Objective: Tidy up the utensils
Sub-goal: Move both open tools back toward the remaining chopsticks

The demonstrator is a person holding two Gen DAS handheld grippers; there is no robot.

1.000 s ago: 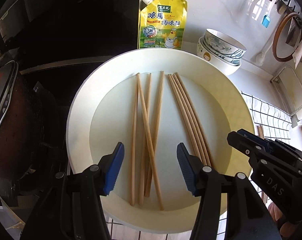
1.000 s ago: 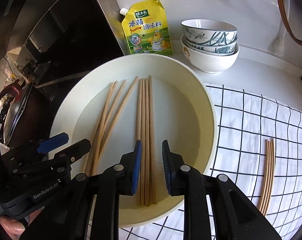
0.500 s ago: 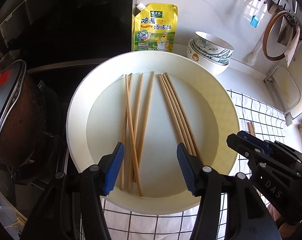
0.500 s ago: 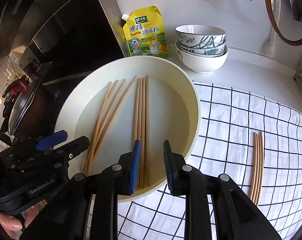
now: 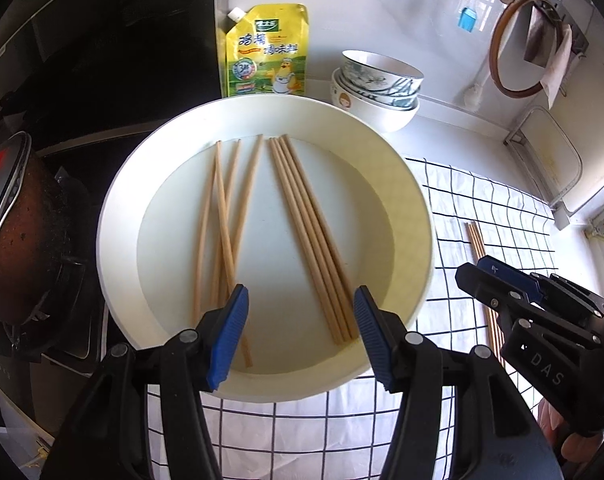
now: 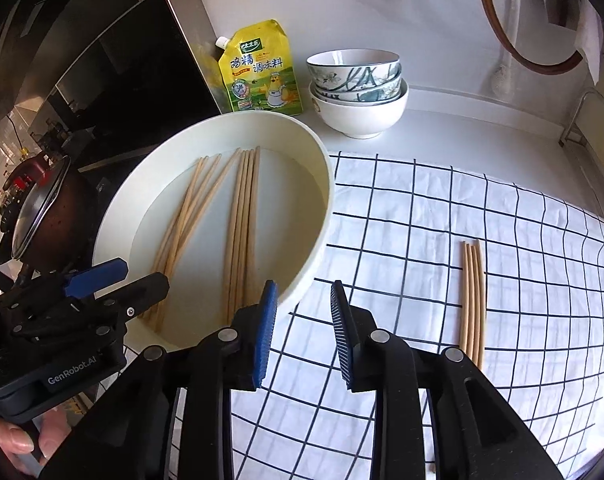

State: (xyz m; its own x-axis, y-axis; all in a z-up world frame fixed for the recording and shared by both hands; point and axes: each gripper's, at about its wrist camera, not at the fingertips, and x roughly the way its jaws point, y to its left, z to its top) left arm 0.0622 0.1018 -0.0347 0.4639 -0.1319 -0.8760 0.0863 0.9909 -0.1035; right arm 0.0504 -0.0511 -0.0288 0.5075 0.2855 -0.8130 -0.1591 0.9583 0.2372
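Both the left gripper [image 5: 300, 330] and right gripper [image 6: 302, 334] hang open and empty by the cream bowl [image 6: 321, 168]; the right's jaws have just been widening.

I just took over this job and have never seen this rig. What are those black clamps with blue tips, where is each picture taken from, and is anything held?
They are hand-held two-finger grippers, no robot arm; each carries a fisheye camera looking along its fingers. The left wrist view shows the left gripper open over the white basin, where loose chopsticks lie beside a neat bundle. The right wrist view shows the right gripper, its jaws just opening with nothing between them, above the checked cloth, where more chopsticks lie. Neither holds anything. Behind stand a seasoning pouch and stacked bowls.
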